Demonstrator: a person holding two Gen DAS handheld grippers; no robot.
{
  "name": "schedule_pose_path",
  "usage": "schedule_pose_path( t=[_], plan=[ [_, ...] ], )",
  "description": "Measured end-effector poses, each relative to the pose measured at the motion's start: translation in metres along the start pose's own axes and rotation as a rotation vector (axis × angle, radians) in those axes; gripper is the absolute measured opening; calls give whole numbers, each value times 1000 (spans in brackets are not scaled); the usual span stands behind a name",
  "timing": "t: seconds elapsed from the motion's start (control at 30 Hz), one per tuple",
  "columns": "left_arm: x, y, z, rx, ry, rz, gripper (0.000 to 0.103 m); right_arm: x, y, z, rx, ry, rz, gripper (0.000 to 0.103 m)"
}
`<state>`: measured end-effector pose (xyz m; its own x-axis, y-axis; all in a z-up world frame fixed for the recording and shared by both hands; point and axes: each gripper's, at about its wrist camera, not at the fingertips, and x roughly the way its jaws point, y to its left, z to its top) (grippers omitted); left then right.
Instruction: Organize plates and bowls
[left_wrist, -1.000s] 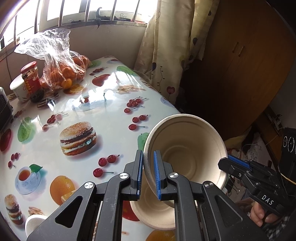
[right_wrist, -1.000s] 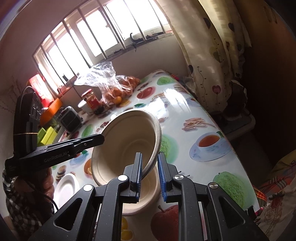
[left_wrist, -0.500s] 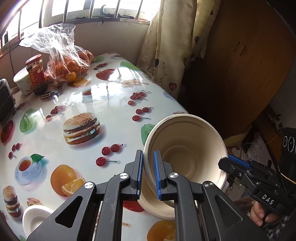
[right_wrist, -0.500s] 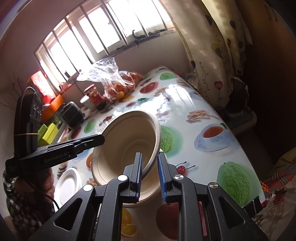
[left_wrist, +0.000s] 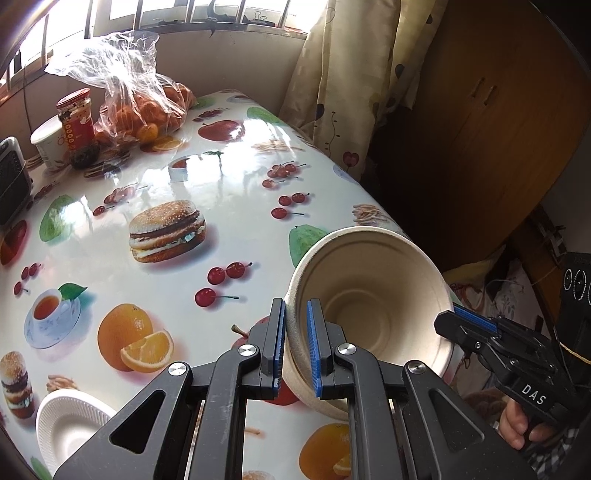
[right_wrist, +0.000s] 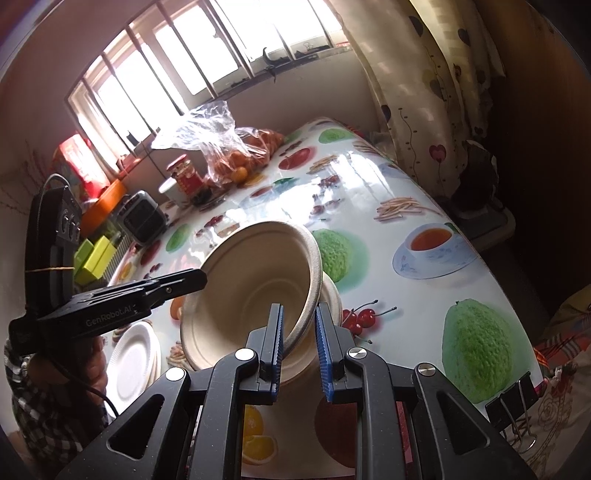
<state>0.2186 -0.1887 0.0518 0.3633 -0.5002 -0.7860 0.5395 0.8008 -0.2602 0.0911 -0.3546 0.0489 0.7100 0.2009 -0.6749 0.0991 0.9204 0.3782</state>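
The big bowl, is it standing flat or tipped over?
Tipped. The bowl leans on its side, its empty inside facing the camera, both tongs pinching its rim.

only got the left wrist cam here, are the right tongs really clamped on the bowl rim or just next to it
observer: clamped. In the right wrist view the right tongs have the rim of the tilted bowl between their pads.
operator: that white plate by my left tongs, just one?
observer: no, from the right side the white plates look like a stack, with several rims showing.
operator: anything at the near right corner i cant see
observer: two black binder clips sit at that corner.
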Motion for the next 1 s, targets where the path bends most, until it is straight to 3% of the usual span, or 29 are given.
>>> schedule_pose_path(
  t=[1.0],
  plan=[
    [11,7,-11,-28,36,1,12,16,0,-10,9,43,-9,21]
  ],
)
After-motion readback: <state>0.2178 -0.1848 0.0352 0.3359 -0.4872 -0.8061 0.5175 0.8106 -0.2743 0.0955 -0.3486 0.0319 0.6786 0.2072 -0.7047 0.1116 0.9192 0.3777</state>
